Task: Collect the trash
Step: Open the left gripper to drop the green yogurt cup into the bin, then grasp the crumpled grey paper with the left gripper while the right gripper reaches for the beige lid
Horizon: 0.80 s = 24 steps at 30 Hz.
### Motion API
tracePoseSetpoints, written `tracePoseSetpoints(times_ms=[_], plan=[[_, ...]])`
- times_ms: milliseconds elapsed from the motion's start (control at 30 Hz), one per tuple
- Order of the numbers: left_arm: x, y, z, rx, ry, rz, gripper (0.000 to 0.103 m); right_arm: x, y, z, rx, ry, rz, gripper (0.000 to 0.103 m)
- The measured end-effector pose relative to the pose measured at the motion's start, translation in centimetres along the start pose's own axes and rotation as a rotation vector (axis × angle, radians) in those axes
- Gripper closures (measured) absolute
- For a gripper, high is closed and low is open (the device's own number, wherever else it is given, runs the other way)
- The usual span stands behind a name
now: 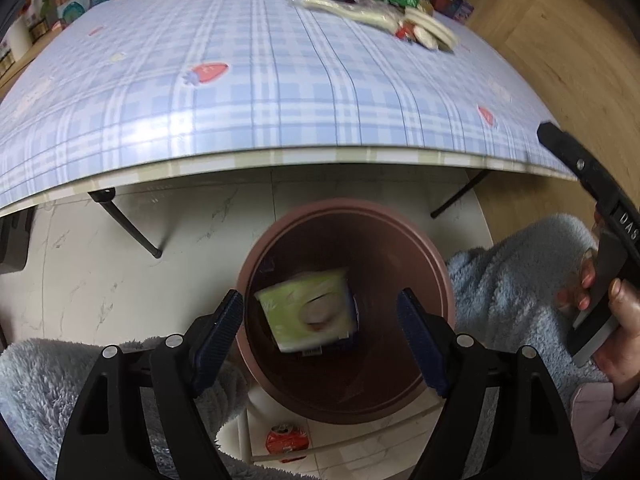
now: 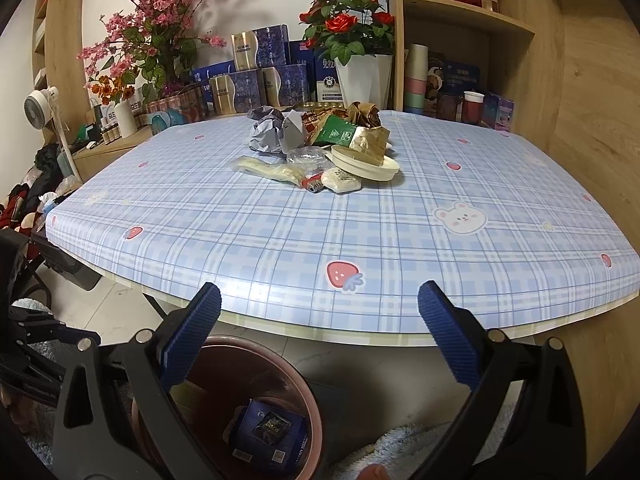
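Trash is split between two places: a green tissue pack (image 1: 310, 312) sits inside the brown bin (image 1: 444, 276) under your left gripper (image 1: 322, 340), and a blue box (image 2: 266, 432) shows in the bin from the right wrist view. More lies in a pile (image 2: 320, 148) at the far middle of the table (image 2: 280, 248). Your left gripper is spread wide and holds nothing, so the drop looks complete. Your right gripper (image 2: 320, 336) is likewise wide open and empty, pointing at the pile. Reach with it over the table edge, pick one loose outer piece such as the crumpled grey paper (image 2: 272, 130), and close fully before lifting, so neighbours are not dragged off.
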<state>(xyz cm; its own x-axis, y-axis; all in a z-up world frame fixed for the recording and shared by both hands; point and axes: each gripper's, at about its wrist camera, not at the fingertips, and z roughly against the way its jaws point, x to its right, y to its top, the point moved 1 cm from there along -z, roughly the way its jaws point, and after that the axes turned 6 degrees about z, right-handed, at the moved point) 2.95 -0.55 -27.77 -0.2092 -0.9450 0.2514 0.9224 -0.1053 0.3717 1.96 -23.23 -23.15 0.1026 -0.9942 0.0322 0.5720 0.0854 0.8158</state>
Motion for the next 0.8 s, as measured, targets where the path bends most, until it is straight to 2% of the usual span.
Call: tracePoseSetpoints(times_ms=[167,467,533,667,800], plan=[[-0.7,0.3,1.7,0.085,-0.001,0.039,0.025,0.0,0.0,0.0,0.001,0.0,0.001,0.006],[-2.9,1.3,7.1,0.375,0.014,0.173,0.016,0.3,0.2,-0.1,-0.008,0.0,-0.009,0.006],[-3.0,1.7,8.1,0.434,0.025,0.175,0.015,0.4,0.2,-0.2,-0.012,0.001,-0.012,0.006],[-2.7,2.4,9.2,0.484,0.061,0.142,0.015,0.2,0.2,-0.4,-0.019,0.007,-0.011,0.006],[-2.8,3.3,9.6,0.503,0.06,0.133,0.015,0.2,0.5,-0.6,-0.018,0.022,-0.014,0.006]])
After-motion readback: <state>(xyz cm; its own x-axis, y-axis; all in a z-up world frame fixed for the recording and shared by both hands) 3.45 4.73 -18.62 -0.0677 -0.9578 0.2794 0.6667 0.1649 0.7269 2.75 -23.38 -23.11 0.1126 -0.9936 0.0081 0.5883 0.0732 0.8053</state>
